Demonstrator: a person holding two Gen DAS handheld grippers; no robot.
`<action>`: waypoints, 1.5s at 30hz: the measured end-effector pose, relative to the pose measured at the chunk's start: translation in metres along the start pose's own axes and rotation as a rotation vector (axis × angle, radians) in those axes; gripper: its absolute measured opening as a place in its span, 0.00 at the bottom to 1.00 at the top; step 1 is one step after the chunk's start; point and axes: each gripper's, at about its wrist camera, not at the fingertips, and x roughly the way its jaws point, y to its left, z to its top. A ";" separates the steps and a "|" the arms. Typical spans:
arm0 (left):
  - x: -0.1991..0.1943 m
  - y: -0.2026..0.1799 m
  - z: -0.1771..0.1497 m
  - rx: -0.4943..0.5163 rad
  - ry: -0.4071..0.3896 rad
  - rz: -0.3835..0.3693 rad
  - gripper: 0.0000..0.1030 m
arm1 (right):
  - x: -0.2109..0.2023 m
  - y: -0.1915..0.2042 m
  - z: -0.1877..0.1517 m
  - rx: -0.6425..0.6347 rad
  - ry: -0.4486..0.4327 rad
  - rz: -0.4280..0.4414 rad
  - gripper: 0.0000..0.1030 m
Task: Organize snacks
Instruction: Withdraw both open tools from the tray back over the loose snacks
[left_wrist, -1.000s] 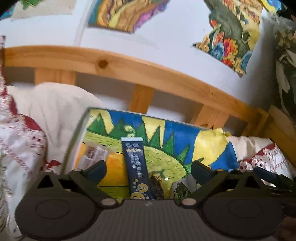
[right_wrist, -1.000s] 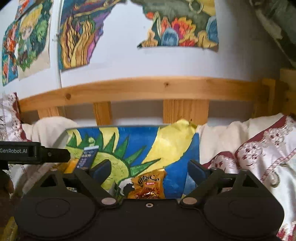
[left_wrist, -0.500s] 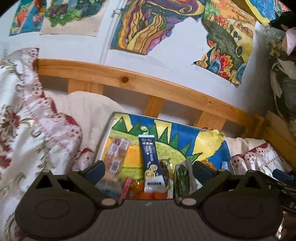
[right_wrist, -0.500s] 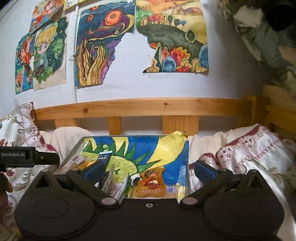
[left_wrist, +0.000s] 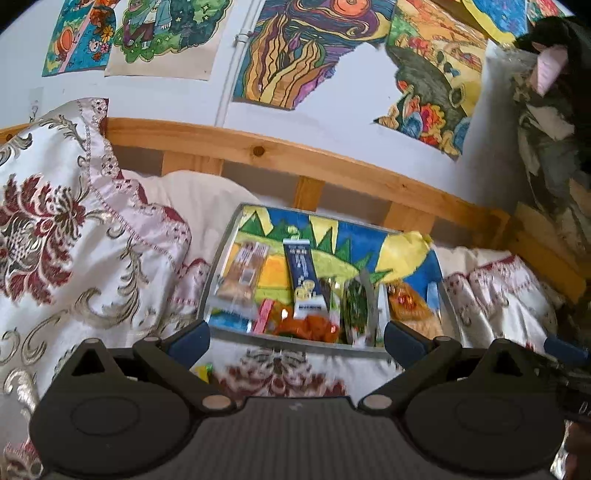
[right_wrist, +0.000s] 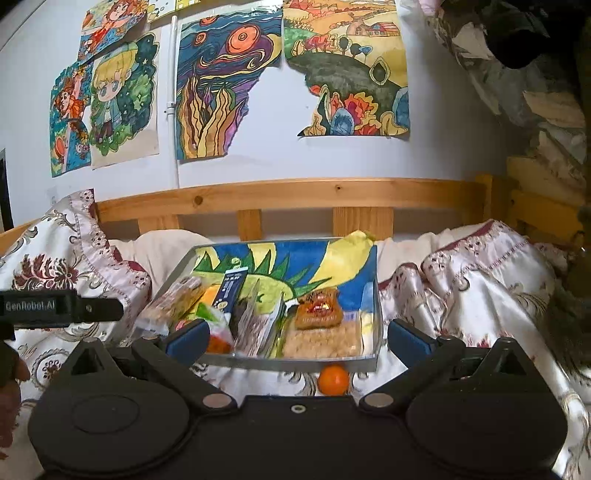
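Note:
A shallow metal tray (right_wrist: 295, 360) lined with a bright drawing lies on the bed and holds several snacks. Among them are a dark blue packet (right_wrist: 231, 291), an orange-brown packet (right_wrist: 319, 310) and a pale cracker bar (right_wrist: 321, 343). One tangerine (right_wrist: 333, 378) lies on the bedspread just in front of the tray. My right gripper (right_wrist: 299, 338) stands wide open short of the tray, nothing between its fingers. My left gripper (left_wrist: 297, 338) is open too, back from the tray (left_wrist: 221, 258), facing the blue packet (left_wrist: 301, 269) and a clear-wrapped biscuit pack (left_wrist: 242, 273).
Patterned white and red bedding (left_wrist: 74, 240) bulges on the left and right (right_wrist: 480, 280) of the tray. A wooden bed rail (right_wrist: 295, 192) runs behind it, below a wall of drawings. The left gripper's body (right_wrist: 62, 308) shows at the left edge of the right wrist view.
Both grippers have drawn back from the tray, which now looks smaller and farther off. The tray's front edge, the bedspread and the tangerine have come into view. The right jaws spread slightly wider.

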 end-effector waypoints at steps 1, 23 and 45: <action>-0.002 0.001 -0.003 0.008 0.004 0.001 0.99 | -0.003 0.001 -0.002 0.003 0.002 -0.002 0.99; -0.021 0.010 -0.049 0.056 0.090 0.038 0.99 | -0.014 0.018 -0.040 0.010 0.094 0.020 0.99; -0.008 0.014 -0.062 0.048 0.170 0.084 0.99 | 0.008 0.013 -0.057 0.046 0.213 0.036 0.99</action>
